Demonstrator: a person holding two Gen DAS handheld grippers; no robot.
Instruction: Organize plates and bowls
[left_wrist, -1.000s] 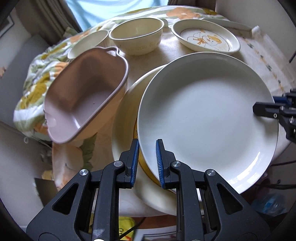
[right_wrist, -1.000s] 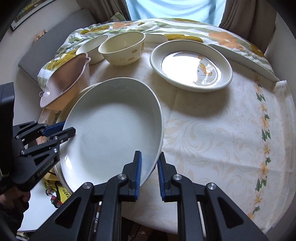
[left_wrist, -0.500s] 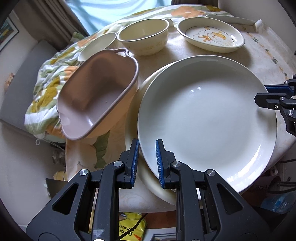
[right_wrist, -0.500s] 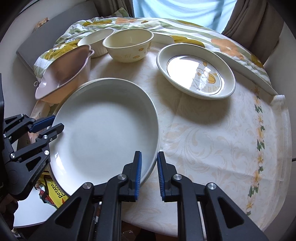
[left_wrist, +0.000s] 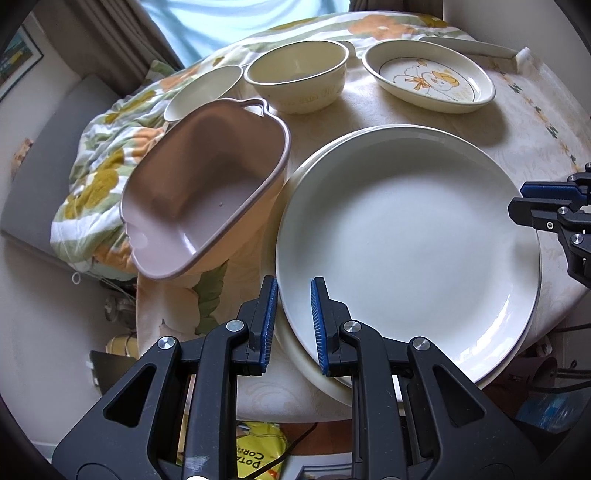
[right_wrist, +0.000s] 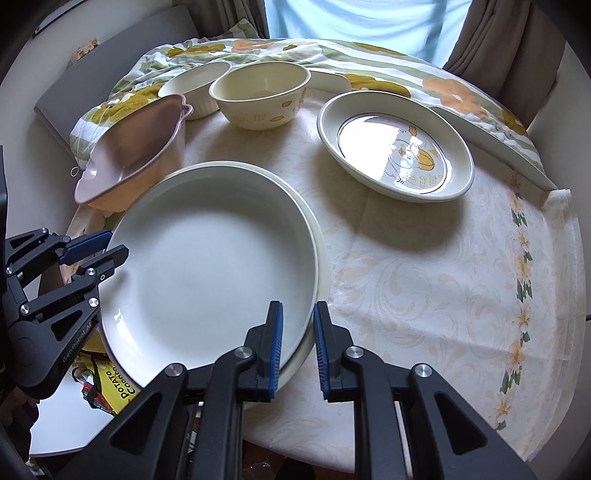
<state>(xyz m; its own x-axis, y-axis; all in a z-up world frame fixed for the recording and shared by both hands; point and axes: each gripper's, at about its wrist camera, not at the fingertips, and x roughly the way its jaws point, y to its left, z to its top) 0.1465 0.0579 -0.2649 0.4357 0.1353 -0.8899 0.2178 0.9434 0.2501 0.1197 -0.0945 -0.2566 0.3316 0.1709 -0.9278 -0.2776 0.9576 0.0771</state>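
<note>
A large white plate (left_wrist: 406, 240) (right_wrist: 210, 273) lies almost flat on top of a cream plate (left_wrist: 291, 347) (right_wrist: 322, 258) at the table's near edge. My left gripper (left_wrist: 293, 291) is shut on the white plate's rim at one side. On the opposite rim my right gripper (right_wrist: 298, 314) is shut as well. Each gripper shows in the other's view: the right gripper (left_wrist: 532, 206) and the left gripper (right_wrist: 107, 247). A tilted pink handled dish (left_wrist: 207, 192) (right_wrist: 133, 155) leans beside the plates.
Further back stand a cream bowl (left_wrist: 299, 81) (right_wrist: 262, 96), a small white ribbed bowl (left_wrist: 203, 92) (right_wrist: 195, 85) and an oval duck-print dish (left_wrist: 428, 81) (right_wrist: 395, 147). A floral cloth (right_wrist: 369, 62) bunches at the far edge. A yellow snack bag (left_wrist: 258, 450) lies below the table.
The white plate, held by both grippers, has come down from a raised tilt to lie nearly flat over the cream plate. Both grips stay shut.
</note>
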